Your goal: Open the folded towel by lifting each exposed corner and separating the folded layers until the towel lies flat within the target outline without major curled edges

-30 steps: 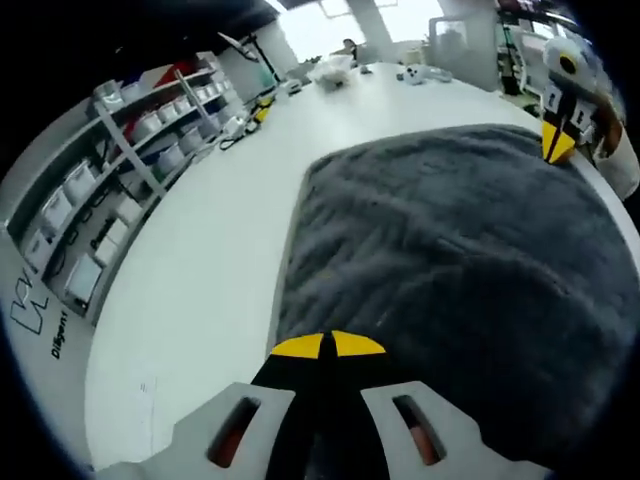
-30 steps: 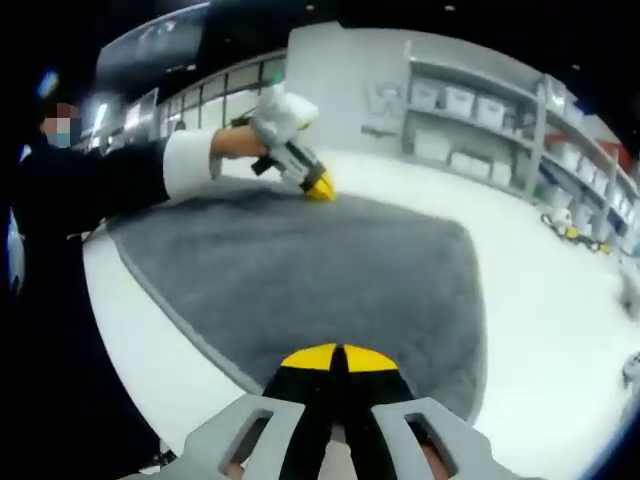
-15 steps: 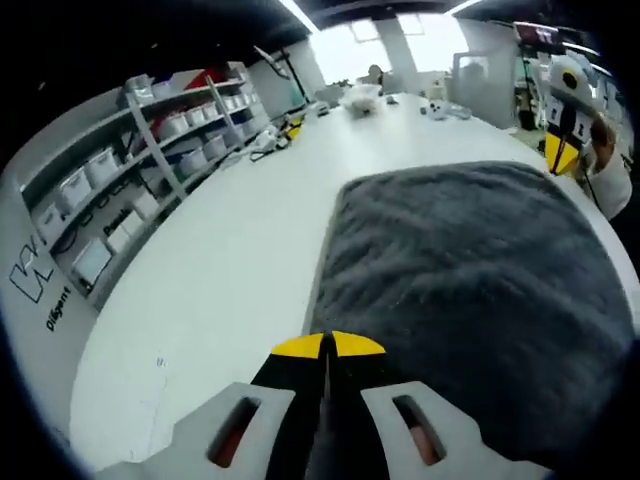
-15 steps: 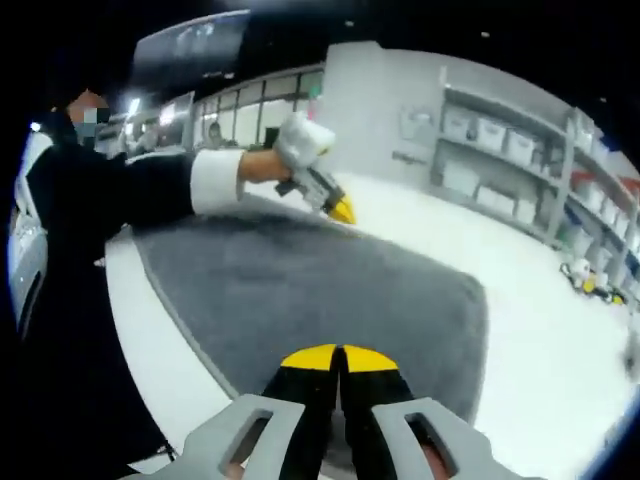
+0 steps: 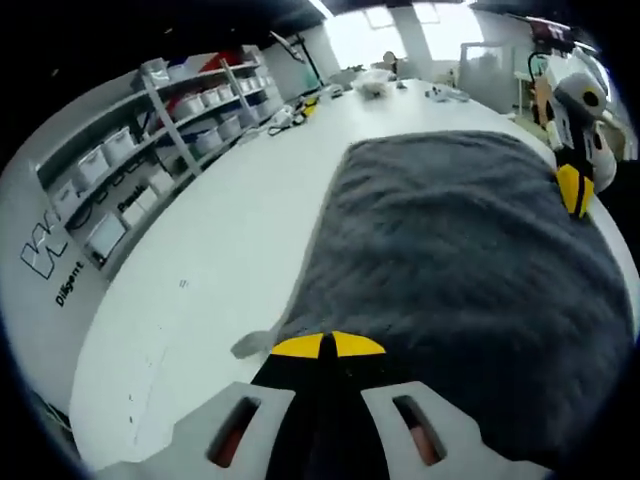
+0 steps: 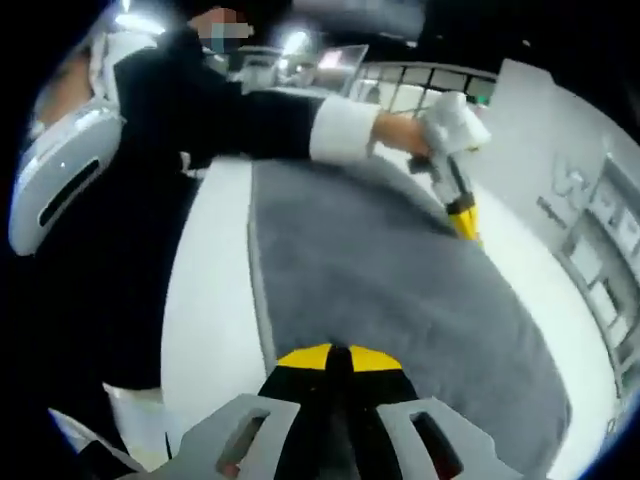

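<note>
The towel (image 5: 460, 270) I was working on was dark grey and fluffy, with a thick, slightly ruffled pile. It lay spread out in one broad sheet on the white desk (image 5: 220, 250), its long edges fairly straight. From my right hand-held gripper's side it (image 6: 400, 300) stretched away as a wide grey sheet with a narrow hem along its near edge, and I could not tell whether any fold remained in it.

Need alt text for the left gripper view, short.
A grey towel lies spread on a white table, its near corner pinched in the shut yellow-tipped left tongs. The right tongs grip its far corner at right; shelves of bins line the left wall.
</note>
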A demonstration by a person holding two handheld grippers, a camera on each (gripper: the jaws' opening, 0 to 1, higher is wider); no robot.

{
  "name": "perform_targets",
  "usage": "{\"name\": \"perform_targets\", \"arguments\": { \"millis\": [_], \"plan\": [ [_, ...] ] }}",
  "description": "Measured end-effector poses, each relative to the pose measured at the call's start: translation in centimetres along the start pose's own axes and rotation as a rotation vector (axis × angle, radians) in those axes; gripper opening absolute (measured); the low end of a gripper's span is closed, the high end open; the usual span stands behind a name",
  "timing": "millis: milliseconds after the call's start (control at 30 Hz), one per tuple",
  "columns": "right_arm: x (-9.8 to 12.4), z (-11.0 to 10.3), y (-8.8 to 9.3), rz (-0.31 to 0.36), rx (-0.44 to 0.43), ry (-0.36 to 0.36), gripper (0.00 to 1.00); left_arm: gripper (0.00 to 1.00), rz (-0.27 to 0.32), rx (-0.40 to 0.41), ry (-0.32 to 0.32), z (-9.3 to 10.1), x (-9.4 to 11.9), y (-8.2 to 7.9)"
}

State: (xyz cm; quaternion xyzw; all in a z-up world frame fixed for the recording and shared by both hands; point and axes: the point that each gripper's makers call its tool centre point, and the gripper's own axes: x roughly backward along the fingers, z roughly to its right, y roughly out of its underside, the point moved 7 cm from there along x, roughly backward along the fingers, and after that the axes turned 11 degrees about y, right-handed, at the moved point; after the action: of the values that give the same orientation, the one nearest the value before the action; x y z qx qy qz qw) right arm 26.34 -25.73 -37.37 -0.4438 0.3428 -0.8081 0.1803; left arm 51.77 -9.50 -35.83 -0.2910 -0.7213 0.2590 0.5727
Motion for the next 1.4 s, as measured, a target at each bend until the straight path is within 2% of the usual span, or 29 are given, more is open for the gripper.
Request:
{"name": "perform_targets", "arguments": {
  "millis": [67, 133, 167, 200, 467, 533, 600, 700, 733, 867, 900, 933, 1000, 1100, 1233, 1367, 1400],
  "plan": [
    [0.0, 0.0, 0.0, -0.004, -0.003, 0.001, 0.0, 0.01, -0.025, -0.011, -0.023, 0.0, -0.4, 0.5],
    [0.2, 0.0, 0.2, -0.013, -0.032, 0.009, 0.0, 0.01, -0.091, -0.046, -0.044, 0.0, -0.8, 1.4],
    [0.2, 0.0, 0.2, -0.011, -0.05, 0.011, 0.0, 0.01, -0.042, -0.044, -0.048, 0.2, -0.7, 1.2],
    [0.2, 0.0, 0.3, -0.014, -0.074, 0.011, 0.0, 0.0, -0.032, -0.042, -0.054, 0.1, -0.7, 1.1],
    [0.5, -0.4, 0.4, -0.021, -0.09, 0.008, 0.0, 0.0, -0.035, -0.04, -0.107, 0.0, -0.8, 1.2],
    [0.6, -0.5, 0.4, -0.02, -0.077, 0.008, 0.0, 0.0, -0.019, -0.009, -0.117, -0.2, -0.9, 1.2],
    [0.6, -0.5, 0.4, -0.023, -0.072, 0.007, 0.0, 0.0, -0.03, -0.03, -0.116, 0.1, -0.8, 1.1],
    [0.7, -0.5, 0.3, -0.03, -0.03, 0.01, 0.0, 0.0, -0.049, -0.05, -0.099, 0.2, -0.5, 1.1],
    [0.9, -0.5, 0.2, -0.032, 0.006, 0.008, 0.0, 0.0, -0.058, -0.034, -0.088, 0.1, 0.0, 1.1],
    [1.3, -0.3, 0.4, -0.026, 0.033, 0.021, 0.0, 0.0, -0.106, 0.0, -0.038, 0.2, 1.3, 1.8],
    [1.4, 0.0, 0.6, -0.029, 0.04, 0.043, 0.02, 0.0, -0.106, 0.004, -0.032, 0.0, 2.0, 2.0],
    [1.6, 0.3, 0.7, -0.032, 0.039, 0.061, 0.02, 0.0, -0.1, 0.026, -0.02, -0.3, 2.5, 2.2],
    [1.7, 0.7, 0.7, -0.039, 0.03, 0.088, 0.02, 0.0, -0.104, 0.083, 0.048, -0.1, 3.6, 2.7],
    [1.8, 1.2, 0.7, -0.046, 0.034, 0.126, 0.03, 0.0, -0.139, 0.1, 0.096, -0.2, 5.3, 3.9],
    [1.5, 2.3, 0.3, -0.03, 0.0, 0.177, 0.04, 0.02, -0.166, 0.119, 0.107, -0.5, 6.7, 5.1],
    [1.0, 2.9, 0.1, -0.009, -0.04, 0.185, 0.09, 0.12, -0.172, 0.21, 0.118, -0.6, 7.3, 5.8],
    [0.8, 2.9, -0.1, 0.019, -0.046, 0.18, 0.11, 0.13, -0.175, 0.219, 0.125, -0.7, 7.2, 6.0]
  ]
}}
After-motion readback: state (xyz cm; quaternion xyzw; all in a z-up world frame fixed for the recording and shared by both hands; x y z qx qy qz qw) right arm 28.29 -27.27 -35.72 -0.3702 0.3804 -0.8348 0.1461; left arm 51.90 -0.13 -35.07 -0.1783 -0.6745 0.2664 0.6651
